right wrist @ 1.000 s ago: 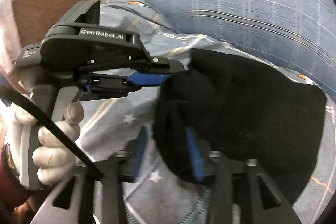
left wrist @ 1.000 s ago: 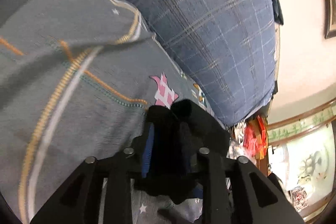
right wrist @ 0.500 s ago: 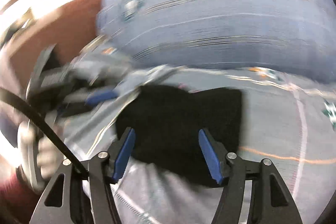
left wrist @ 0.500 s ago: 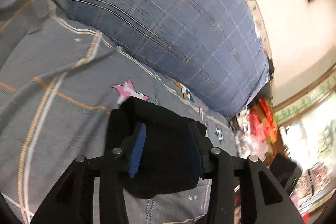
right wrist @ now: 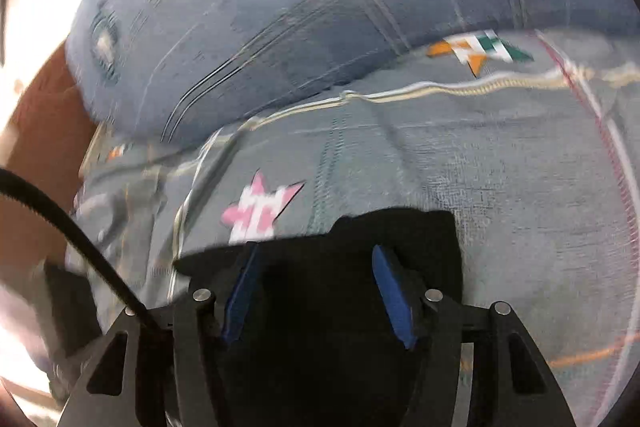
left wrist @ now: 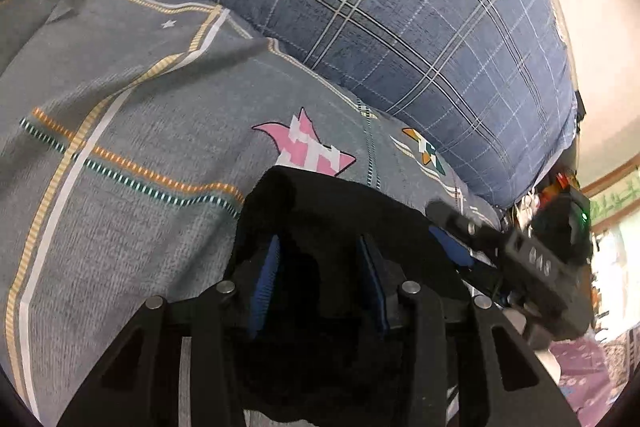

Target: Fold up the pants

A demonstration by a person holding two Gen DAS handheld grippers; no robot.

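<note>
The black pants (left wrist: 340,211) lie folded in a small bundle on the grey patterned bedsheet (left wrist: 120,131). My left gripper (left wrist: 320,251) is open, its blue-padded fingers (left wrist: 266,267) spread over the near part of the bundle. The right gripper body (left wrist: 536,263) shows at the right of the left wrist view, beside the bundle. In the blurred right wrist view the pants (right wrist: 400,231) lie under my right gripper (right wrist: 316,263), which is open with its blue pads (right wrist: 390,291) wide apart above the cloth.
A large blue plaid pillow (left wrist: 380,19) lies along the far side of the sheet, just behind the pants. A brown headboard (right wrist: 44,115) stands at the left. Cluttered items (left wrist: 560,187) sit past the bed's right end. A black cable (right wrist: 60,215) crosses the right wrist view.
Both grippers opened and let go of the pants, which now lie on the sheet. The right gripper swung round over the bundle; the left gripper drew back a little.
</note>
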